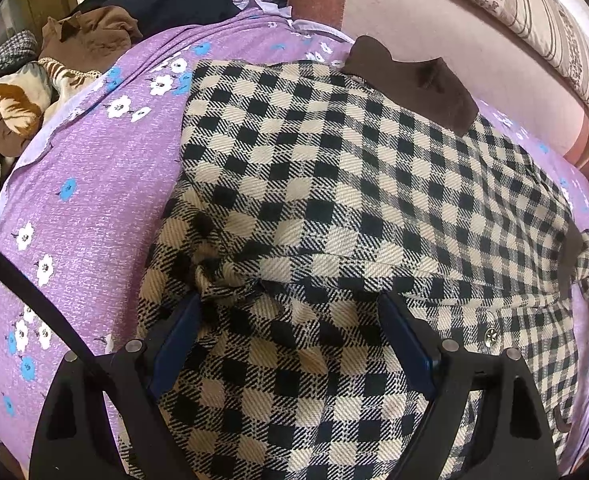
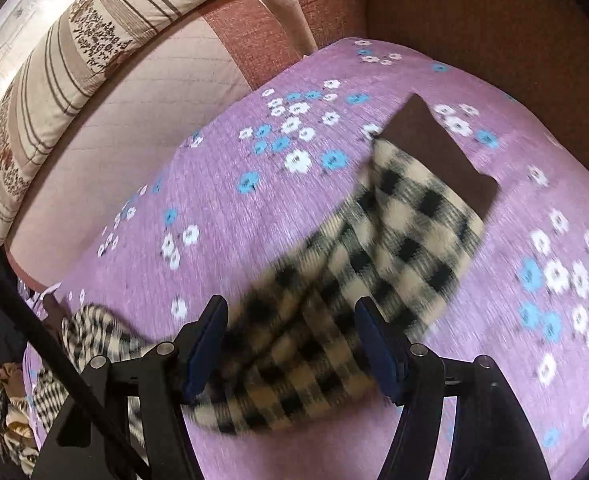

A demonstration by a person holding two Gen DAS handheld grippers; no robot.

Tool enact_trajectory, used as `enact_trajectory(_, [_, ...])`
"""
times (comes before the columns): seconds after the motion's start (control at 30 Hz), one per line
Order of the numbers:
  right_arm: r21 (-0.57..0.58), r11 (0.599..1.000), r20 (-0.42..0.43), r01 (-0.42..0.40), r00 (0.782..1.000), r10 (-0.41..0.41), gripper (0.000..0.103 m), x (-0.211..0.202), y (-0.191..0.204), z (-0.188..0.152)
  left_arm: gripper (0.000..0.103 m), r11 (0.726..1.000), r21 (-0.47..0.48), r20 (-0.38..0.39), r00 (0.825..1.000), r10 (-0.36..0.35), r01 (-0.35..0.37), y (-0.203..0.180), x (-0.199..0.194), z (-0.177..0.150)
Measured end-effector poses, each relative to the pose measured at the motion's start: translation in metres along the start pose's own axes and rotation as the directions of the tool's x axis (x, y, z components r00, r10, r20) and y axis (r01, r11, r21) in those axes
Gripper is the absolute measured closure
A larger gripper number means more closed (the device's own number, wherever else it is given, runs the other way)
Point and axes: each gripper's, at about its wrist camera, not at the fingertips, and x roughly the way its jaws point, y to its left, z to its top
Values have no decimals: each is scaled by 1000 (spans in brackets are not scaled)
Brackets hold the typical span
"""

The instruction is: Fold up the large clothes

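A black-and-cream checked coat (image 1: 314,184) with a brown collar (image 1: 414,80) lies spread on the purple flowered bedsheet (image 1: 86,184). My left gripper (image 1: 290,304) is open, its jaws wide apart, with bunched coat fabric between and under the fingers. In the right wrist view a checked sleeve (image 2: 374,248) with a brown cuff (image 2: 438,156) stretches over the sheet (image 2: 234,200), blurred by motion. My right gripper (image 2: 290,312) is open with the sleeve passing between its fingers.
A pink padded headboard (image 1: 434,12) and a striped pillow (image 1: 542,28) stand beyond the coat. A heap of other clothes (image 1: 26,92) lies at the far left of the bed. The bed's side panel (image 2: 494,20) rises past the sleeve.
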Motion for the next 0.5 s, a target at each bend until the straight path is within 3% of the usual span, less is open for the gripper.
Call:
enact_trajectory(0.17, [6, 1000, -49, 7, 999, -6, 37, 33, 8, 17, 15, 1000, 16, -6, 1000, 5, -5, -4, 5, 2])
enact_trajectory(0.27, [-10, 997, -27, 79, 997, -79, 69, 38, 11, 21, 15, 1000, 27, -7, 1000, 12, -12, -6, 7, 4])
enact_trajectory(0.3, [-20, 997, -24, 75, 997, -75, 89, 36, 12, 23, 15, 1000, 27, -7, 1000, 12, -11, -6, 7, 4])
enact_trajectory(0.33, [-26, 998, -24, 51, 998, -52, 98, 32, 12, 24, 15, 1000, 25, -7, 1000, 10, -10, -6, 7, 4])
enact_trajectory(0.5, [-84, 995, 70, -45, 996, 51, 99, -20, 16, 24, 15, 1000, 18, 1, 1000, 8, -8, -5, 6, 5])
